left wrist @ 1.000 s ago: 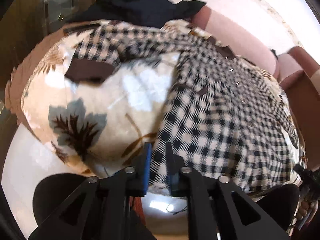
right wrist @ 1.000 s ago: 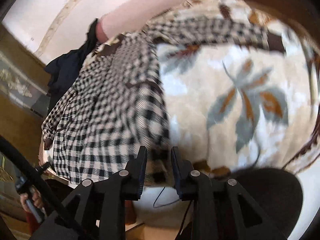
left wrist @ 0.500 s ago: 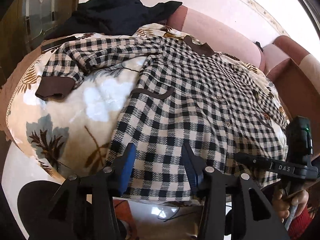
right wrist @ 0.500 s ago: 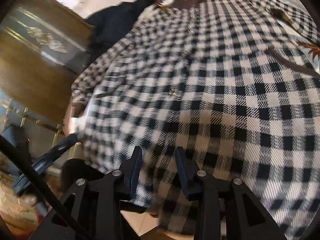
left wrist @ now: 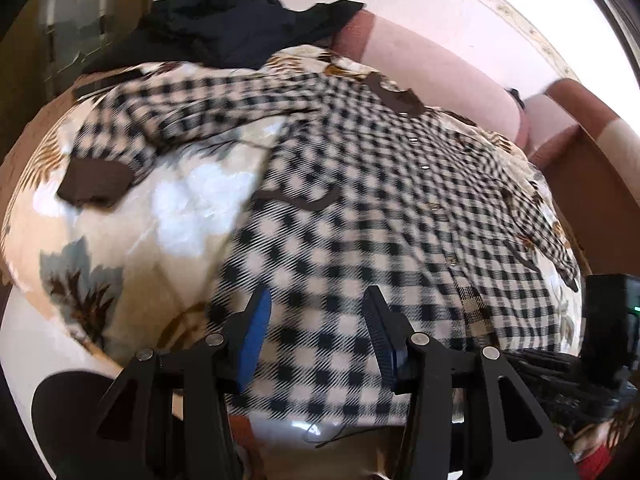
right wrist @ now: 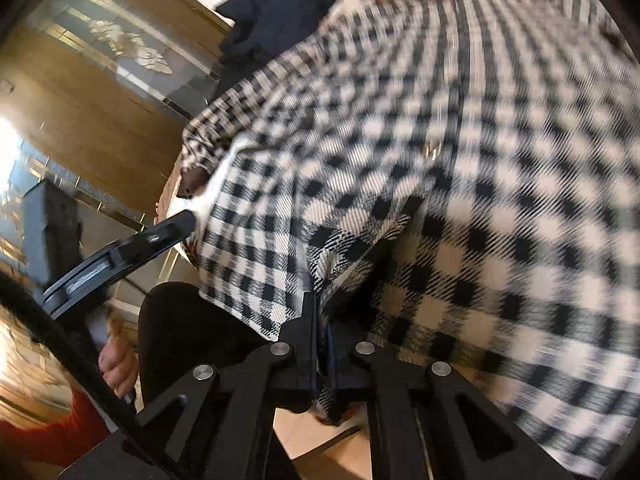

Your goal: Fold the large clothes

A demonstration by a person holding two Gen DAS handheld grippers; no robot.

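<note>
A black-and-white checked shirt point(left wrist: 360, 200) with brown collar and cuffs lies spread face up on a floral blanket point(left wrist: 132, 220). My left gripper point(left wrist: 316, 300) hovers over the shirt's lower hem near its left corner. Its jaws are opening, with checked cloth lying under and between them, and the pads do not press on it. In the right wrist view the shirt point(right wrist: 480, 140) fills the frame. My right gripper point(right wrist: 320, 308) is shut on a raised fold of the hem. The left gripper point(right wrist: 120, 256) shows at the left there, held by a hand point(right wrist: 116, 364).
A heap of dark clothes point(left wrist: 240, 20) lies at the blanket's far end. A pink sofa back point(left wrist: 440, 76) runs along the far right side. A wooden cabinet with glass panels point(right wrist: 100, 92) stands to the left. Pale floor shows below the blanket's near edge.
My left gripper's jaws have spread wider over the hem. My right gripper swung from the blanket side across the shirt to its hem and closed on the cloth.
</note>
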